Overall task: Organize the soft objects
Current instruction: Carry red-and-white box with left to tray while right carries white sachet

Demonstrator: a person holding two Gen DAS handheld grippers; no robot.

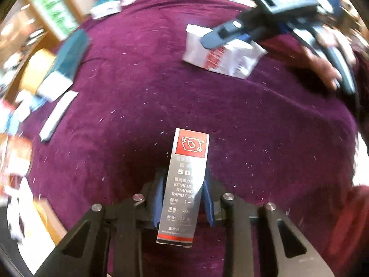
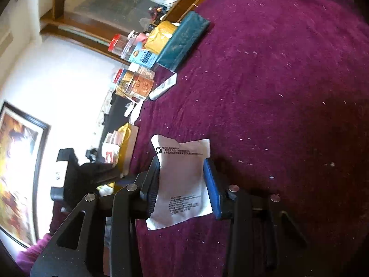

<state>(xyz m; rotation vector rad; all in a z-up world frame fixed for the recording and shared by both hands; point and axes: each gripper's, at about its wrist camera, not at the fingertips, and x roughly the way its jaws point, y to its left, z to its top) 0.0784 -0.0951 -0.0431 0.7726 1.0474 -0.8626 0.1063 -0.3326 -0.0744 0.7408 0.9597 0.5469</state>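
Observation:
My left gripper [image 1: 183, 175] is shut on a slim grey glue box [image 1: 185, 180] with a red top panel, held upright above the purple cloth [image 1: 161, 87]. My right gripper [image 2: 182, 164] is shut on a white soft packet [image 2: 182, 180] with black print, above the same cloth [image 2: 276, 92]. In the left wrist view the right gripper [image 1: 219, 39] shows at the upper right, clamped on that white packet [image 1: 230, 57], which has red print on this side.
A teal box [image 1: 69, 55] [image 2: 184, 41], a white tube [image 1: 57, 115] [image 2: 163, 86] and a yellow package [image 2: 159, 37] lie along the cloth's left edge. Jars and boxes [image 2: 136, 80] crowd the side beyond. White packets [image 1: 106, 9] lie at the far edge.

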